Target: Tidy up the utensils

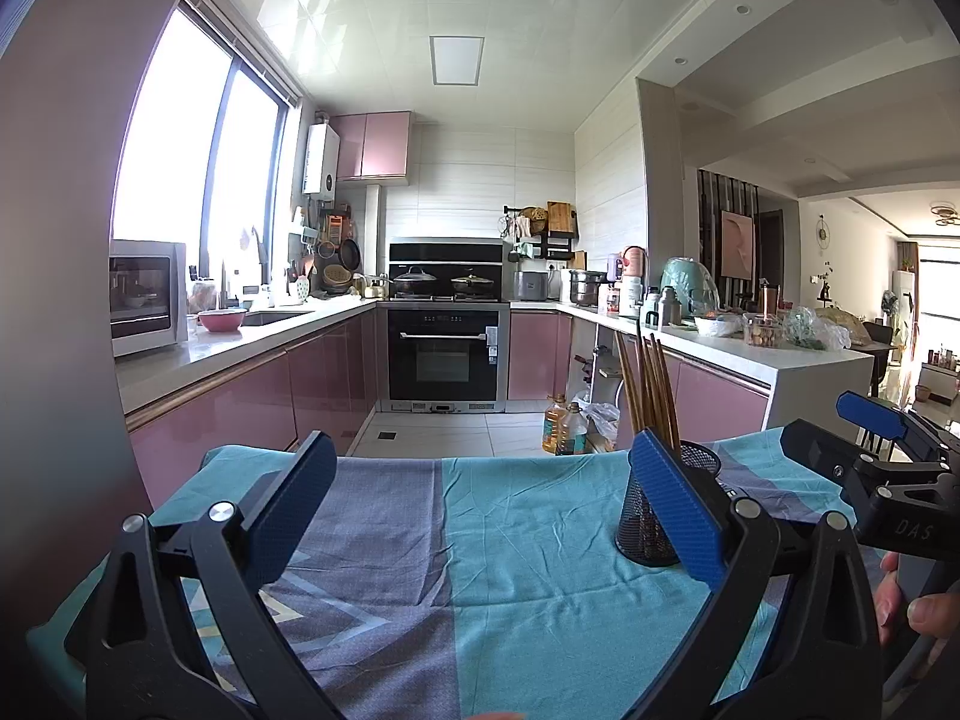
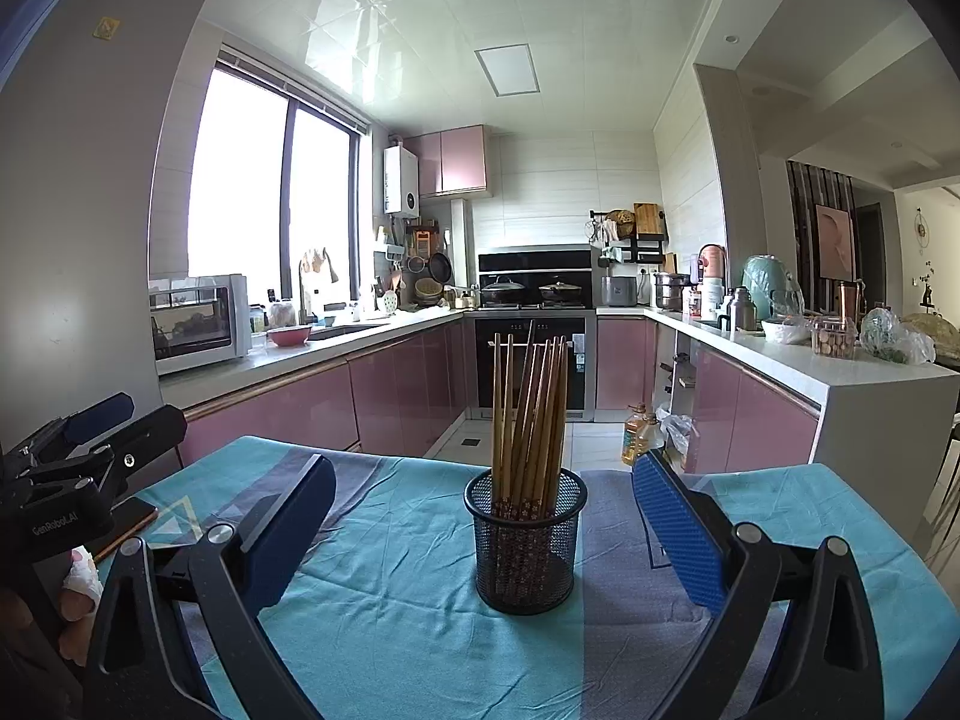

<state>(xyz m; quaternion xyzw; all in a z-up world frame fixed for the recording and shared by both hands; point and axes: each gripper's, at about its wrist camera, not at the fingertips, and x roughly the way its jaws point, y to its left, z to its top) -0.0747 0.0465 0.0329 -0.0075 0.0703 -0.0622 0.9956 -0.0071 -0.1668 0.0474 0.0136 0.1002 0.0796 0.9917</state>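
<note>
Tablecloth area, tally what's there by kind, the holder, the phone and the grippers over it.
Mesh holder holding a chopstick bundle: 1
Phone: 1
Grippers, left gripper and right gripper, both open: 2
Total: 4

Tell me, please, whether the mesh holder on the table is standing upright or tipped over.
Upright. The black mesh holder sits flat on the teal cloth, rim up, with the wooden chopsticks standing inside it.
</note>
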